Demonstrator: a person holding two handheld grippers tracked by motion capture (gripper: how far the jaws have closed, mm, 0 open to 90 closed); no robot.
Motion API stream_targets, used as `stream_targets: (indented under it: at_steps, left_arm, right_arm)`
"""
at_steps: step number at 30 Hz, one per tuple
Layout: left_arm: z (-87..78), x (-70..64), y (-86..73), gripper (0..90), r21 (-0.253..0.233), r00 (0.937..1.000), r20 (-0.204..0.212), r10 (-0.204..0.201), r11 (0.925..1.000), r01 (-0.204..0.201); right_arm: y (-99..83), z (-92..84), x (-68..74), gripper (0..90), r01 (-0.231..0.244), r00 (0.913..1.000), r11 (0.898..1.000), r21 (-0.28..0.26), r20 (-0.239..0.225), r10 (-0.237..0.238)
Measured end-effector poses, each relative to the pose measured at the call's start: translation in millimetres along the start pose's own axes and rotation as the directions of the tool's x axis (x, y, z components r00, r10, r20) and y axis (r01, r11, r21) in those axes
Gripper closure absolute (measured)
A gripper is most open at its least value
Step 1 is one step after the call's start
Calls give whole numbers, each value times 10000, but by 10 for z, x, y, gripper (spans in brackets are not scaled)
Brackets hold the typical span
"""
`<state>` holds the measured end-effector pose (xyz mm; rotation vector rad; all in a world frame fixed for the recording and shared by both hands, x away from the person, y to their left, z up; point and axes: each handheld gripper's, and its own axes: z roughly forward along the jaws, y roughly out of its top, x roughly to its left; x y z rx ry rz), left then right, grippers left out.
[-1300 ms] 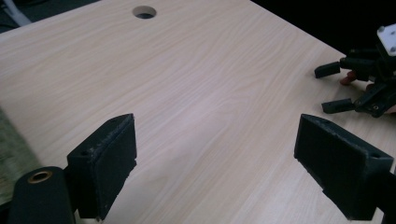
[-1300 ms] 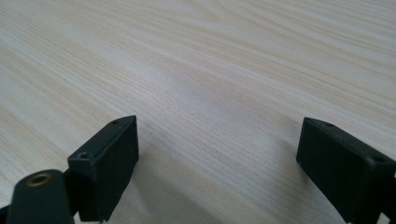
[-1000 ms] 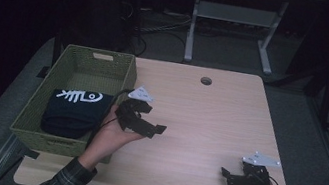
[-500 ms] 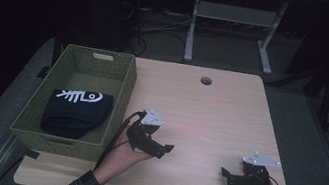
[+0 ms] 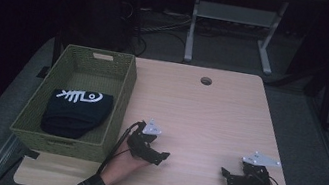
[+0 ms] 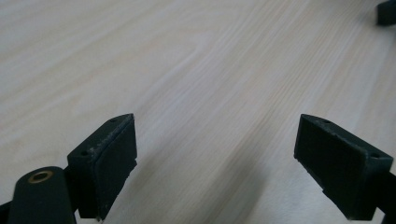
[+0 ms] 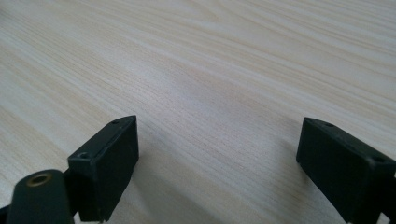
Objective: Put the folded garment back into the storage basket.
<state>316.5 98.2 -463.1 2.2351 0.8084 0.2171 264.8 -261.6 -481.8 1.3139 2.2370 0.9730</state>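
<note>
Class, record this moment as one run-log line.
left gripper: open, over light wooden table | right gripper: open, nothing between jaws | folded black cloth with white print: inside green woven basket

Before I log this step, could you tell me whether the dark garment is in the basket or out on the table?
In the basket: the dark garment lies folded on the floor of the green woven basket, inside its walls.

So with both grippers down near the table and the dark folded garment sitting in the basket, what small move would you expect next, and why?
Probably none beyond resting both hands. The garment lies inside the basket, and the left gripper and right gripper are open with nothing but bare table between their jaws, low over the wood.
</note>
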Motion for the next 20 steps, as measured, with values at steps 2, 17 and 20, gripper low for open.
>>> stream_targets:
  at_steps: [2, 17, 20]
  left_arm:
    - [45, 23, -33, 127, 123, 10000, 22, -84, 9999, 83]
    - [93, 25, -110, 126, -223, 9961, -716, 517, 9983, -534]
    - [93, 25, -110, 126, -229, 9961, -715, 515, 9983, -533]
  right_arm:
    - [0, 0, 0, 126, -2, 10000, 10000, 0, 0, 2]
    - [0, 0, 1, 126, -3, 10000, 10000, 2, 0, 3]
    - [0, 0, 0, 126, -1, 10000, 10000, 2, -1, 1]
